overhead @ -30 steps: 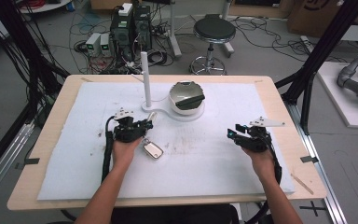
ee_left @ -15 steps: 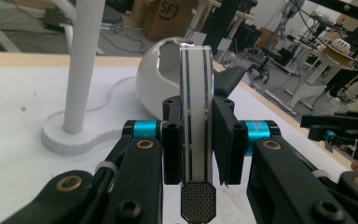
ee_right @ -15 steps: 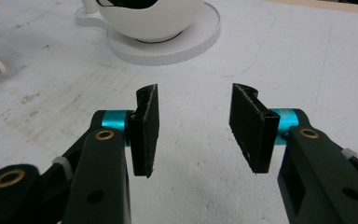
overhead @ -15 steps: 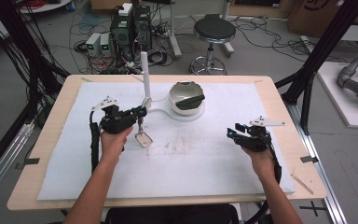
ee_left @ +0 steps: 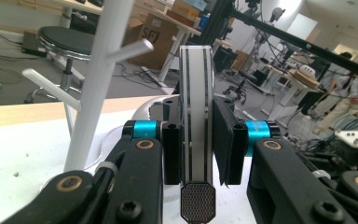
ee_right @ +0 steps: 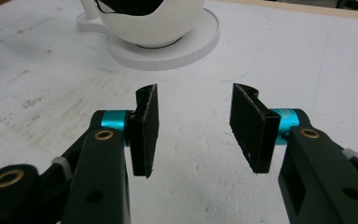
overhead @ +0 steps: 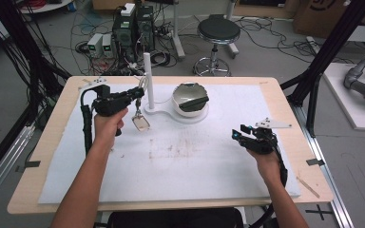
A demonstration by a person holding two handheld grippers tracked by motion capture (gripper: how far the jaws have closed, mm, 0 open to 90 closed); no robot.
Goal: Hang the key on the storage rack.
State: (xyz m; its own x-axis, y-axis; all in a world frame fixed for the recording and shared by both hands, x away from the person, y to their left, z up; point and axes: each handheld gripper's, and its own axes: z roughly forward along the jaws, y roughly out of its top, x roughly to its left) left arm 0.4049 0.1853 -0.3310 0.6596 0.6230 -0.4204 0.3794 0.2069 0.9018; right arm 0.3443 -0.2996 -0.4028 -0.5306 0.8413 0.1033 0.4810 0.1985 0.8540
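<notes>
My left gripper (overhead: 139, 93) is shut on a grey strap with black stripes (ee_left: 196, 116), held upright between its jaws. In the high view the strap's square-faced end (overhead: 141, 122), which looks like a watch, dangles just above the white mat. A white peg stand (overhead: 147, 76) rises right beside the left gripper's tips, and its pegs (ee_left: 93, 93) show close at the left of the left gripper view. My right gripper (overhead: 236, 136) rests low over the mat at the right, open with nothing between its jaws (ee_right: 193, 126).
A white bowl (overhead: 190, 99) with a dark object inside sits on the stand's round base (ee_right: 196, 44), ahead of the right gripper. The white mat (overhead: 180, 161) covers most of the wooden table (overhead: 294, 123). A stool and cables lie on the floor beyond.
The left gripper has lifted the watch off the mat and carried it back and to the right, up beside the peg stand. The right gripper has stayed put.
</notes>
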